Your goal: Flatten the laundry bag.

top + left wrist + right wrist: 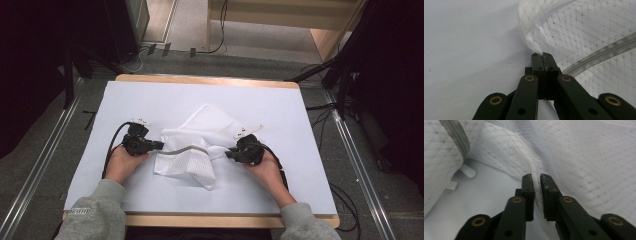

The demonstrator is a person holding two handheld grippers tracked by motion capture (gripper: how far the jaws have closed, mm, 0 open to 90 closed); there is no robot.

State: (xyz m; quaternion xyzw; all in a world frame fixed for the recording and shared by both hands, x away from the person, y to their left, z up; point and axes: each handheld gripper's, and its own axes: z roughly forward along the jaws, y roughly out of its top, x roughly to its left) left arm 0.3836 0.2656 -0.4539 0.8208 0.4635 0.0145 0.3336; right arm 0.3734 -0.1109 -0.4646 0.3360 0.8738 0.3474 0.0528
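I've got the white mesh bag (192,150) mid-worktop (280,105). L tongs (541,55) pressed together on its edge by the zip (604,53); R tongs (536,178) pinching a fold w/ slight gap, prob to pull it flat.

A wood-edged table (210,80) stands on grey floor (50,130) between metal rails (37,165), with a pale wooden cabinet (300,20) beyond.
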